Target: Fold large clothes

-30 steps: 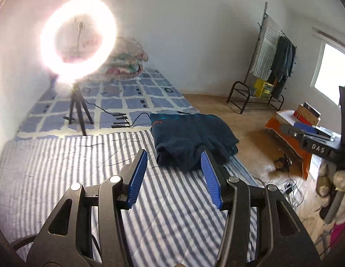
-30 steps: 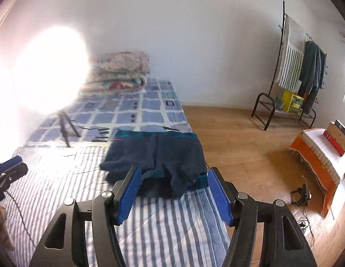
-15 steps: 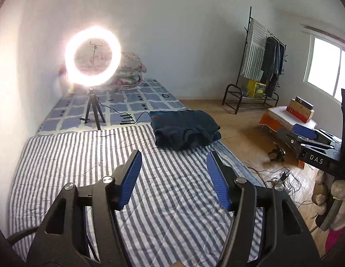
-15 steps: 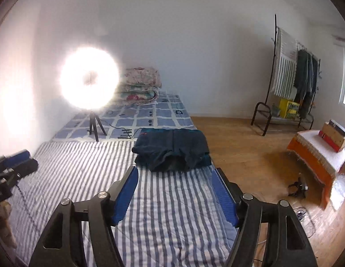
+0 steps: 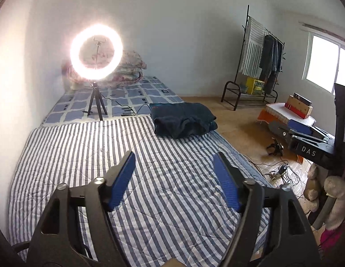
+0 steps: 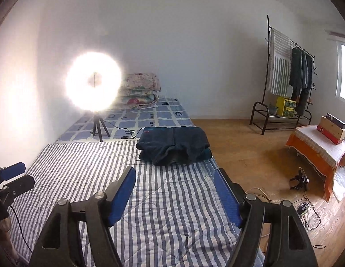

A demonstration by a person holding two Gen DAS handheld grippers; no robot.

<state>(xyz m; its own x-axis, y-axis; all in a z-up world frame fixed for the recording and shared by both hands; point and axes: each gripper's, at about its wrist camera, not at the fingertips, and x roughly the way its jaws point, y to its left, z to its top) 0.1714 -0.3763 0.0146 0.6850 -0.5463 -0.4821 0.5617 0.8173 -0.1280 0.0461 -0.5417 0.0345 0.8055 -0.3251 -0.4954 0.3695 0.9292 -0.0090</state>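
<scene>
A dark blue garment (image 5: 183, 120) lies folded in a compact stack at the far right edge of the striped mattress (image 5: 83, 146); it also shows in the right wrist view (image 6: 174, 144). My left gripper (image 5: 174, 162) is open and empty, held above the stripes well short of the garment. My right gripper (image 6: 174, 178) is open and empty too, a little short of the stack. The right gripper's body shows at the right of the left wrist view (image 5: 305, 140), and the left gripper at the left edge of the right wrist view (image 6: 10, 178).
A lit ring light on a tripod (image 5: 96, 53) stands on the checked mattress (image 5: 132, 95), with a cable running towards the garment. Folded quilts (image 6: 139, 89) lie by the wall. A clothes rack (image 6: 288, 75), an orange-covered low table (image 6: 317, 149) and floor cables (image 6: 303, 207) are on the right.
Both grippers have pulled back and up from the folded garment, which now lies farther off and untouched. Both stay open.
</scene>
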